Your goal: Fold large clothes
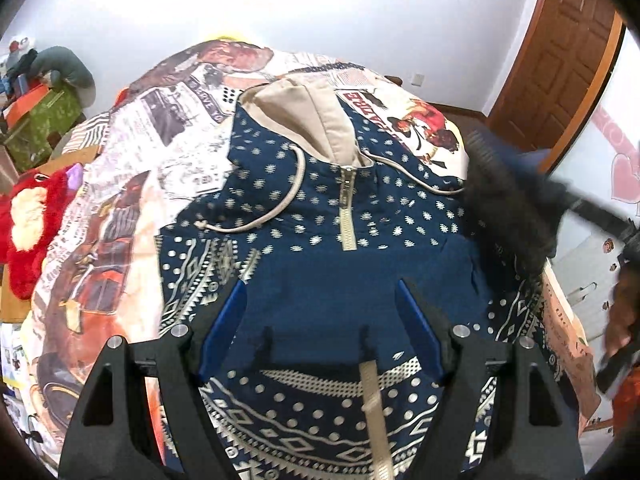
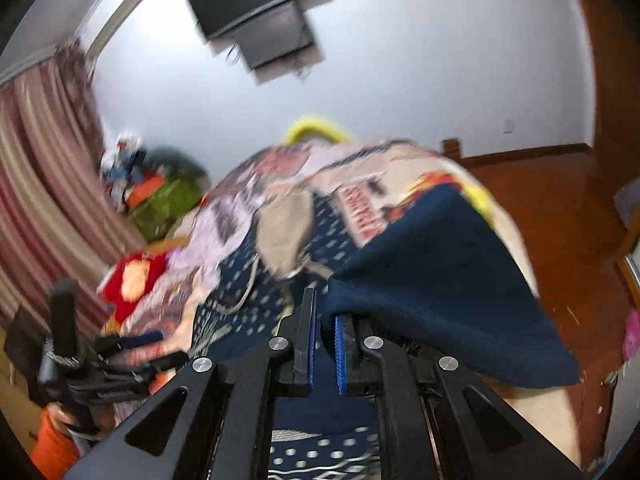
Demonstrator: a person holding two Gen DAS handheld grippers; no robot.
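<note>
Right gripper [image 2: 325, 320] clamps the hoodie [image 1: 340, 216] sleeve [image 2: 440, 280] (lifted off the bed [image 1: 132, 152]), while the left gripper [image 1: 324, 320] hangs above, jaws spread, empty.

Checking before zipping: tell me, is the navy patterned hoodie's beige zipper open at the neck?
No: the navy patterned hoodie shows its beige zipper closed to the neck.

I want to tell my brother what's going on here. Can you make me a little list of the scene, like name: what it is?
place: a bedroom
garment: a navy patterned hoodie lying front-up on the bed
hood: beige lining, pointing toward the far wall
bed cover: a newspaper-print blanket
left gripper: open, above the hoodie's plain blue panel, holding nothing
right gripper: shut on a plain navy part of the hoodie, lifted off the bed
beside the bed: a red plush toy
picture quality: right view blurred
</note>
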